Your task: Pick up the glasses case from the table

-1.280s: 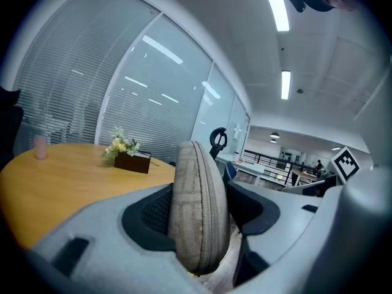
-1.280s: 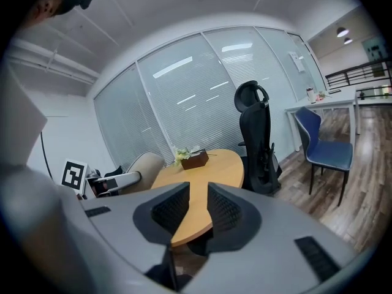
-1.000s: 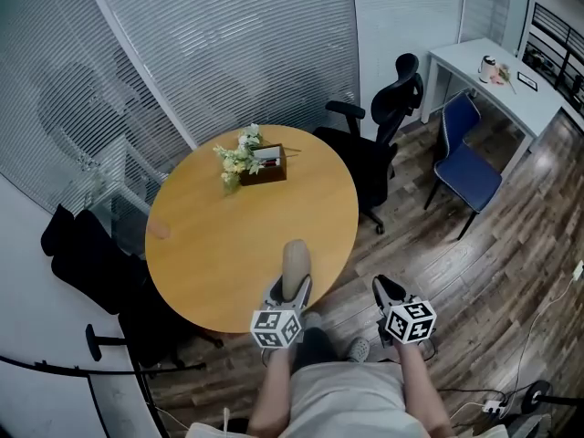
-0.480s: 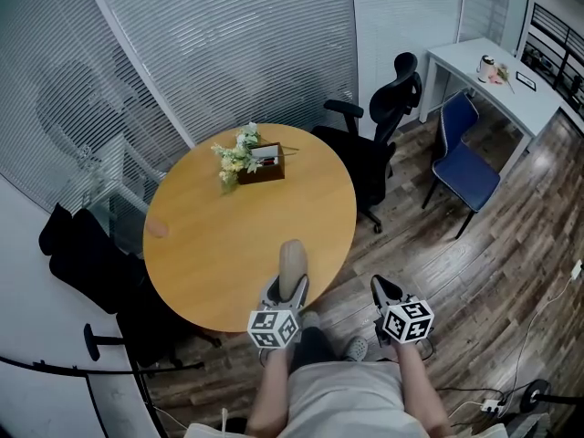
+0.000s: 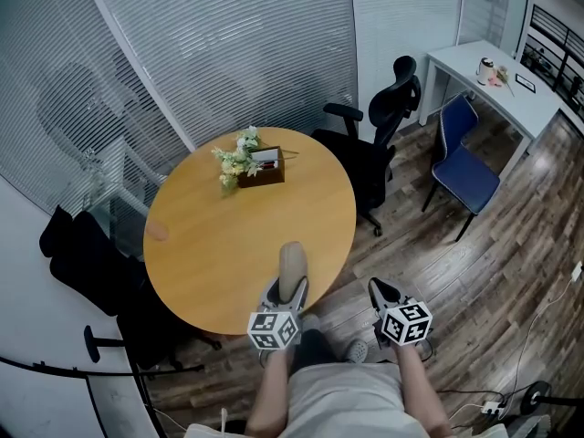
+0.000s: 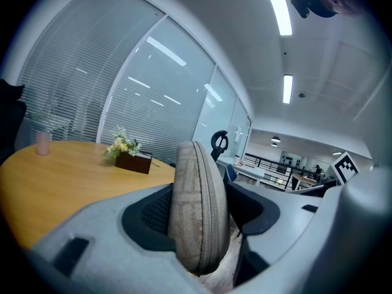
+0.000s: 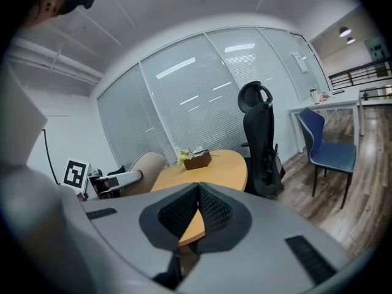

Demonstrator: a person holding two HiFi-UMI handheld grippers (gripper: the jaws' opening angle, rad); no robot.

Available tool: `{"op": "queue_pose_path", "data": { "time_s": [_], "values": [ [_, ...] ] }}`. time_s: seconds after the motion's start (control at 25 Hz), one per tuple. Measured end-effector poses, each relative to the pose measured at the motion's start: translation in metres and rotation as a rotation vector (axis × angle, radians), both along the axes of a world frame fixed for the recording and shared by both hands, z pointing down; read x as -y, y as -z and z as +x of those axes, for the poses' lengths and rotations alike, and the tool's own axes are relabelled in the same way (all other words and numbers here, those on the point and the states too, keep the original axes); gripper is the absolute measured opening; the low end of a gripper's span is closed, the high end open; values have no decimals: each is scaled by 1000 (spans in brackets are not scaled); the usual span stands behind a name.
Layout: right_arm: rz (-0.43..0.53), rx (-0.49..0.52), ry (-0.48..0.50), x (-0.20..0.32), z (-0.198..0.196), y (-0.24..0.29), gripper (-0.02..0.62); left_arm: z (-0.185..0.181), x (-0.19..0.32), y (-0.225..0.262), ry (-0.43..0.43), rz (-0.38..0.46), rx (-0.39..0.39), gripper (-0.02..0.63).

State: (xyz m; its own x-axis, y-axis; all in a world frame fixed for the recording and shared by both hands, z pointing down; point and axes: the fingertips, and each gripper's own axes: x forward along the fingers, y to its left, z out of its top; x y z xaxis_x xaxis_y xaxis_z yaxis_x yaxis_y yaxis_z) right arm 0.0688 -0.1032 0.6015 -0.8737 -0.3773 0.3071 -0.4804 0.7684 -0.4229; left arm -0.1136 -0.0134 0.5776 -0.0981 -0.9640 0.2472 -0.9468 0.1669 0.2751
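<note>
A beige zippered glasses case [image 5: 293, 263] stands on edge between the pads of my left gripper [image 5: 290, 286], which is shut on it over the near rim of the round wooden table [image 5: 228, 245]. In the left gripper view the case [image 6: 197, 213] fills the gap between both jaws of the left gripper [image 6: 199, 216]. My right gripper [image 5: 384, 292] hangs off the table's right side over the wooden floor. Its jaws are shut with nothing between them, pads meeting in the right gripper view [image 7: 198, 204].
A brown box with flowers [image 5: 258, 164] sits at the table's far side and a small pink cup [image 5: 157, 231] at its left edge. A black office chair [image 5: 385, 108] and a blue chair [image 5: 467, 162] stand to the right, before a white desk [image 5: 497, 85]. Dark seats [image 5: 82, 254] crowd the left.
Both grippers keep their places and the case stays in the left one. Only the head view shifts a little.
</note>
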Motion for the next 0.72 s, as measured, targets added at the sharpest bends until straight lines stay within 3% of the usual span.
{"op": "queue_pose_path", "data": {
  "time_s": [0.72],
  "values": [
    [-15, 5, -6, 6, 5, -4, -3, 4, 4, -1, -10, -6, 52, 255]
  ]
}}
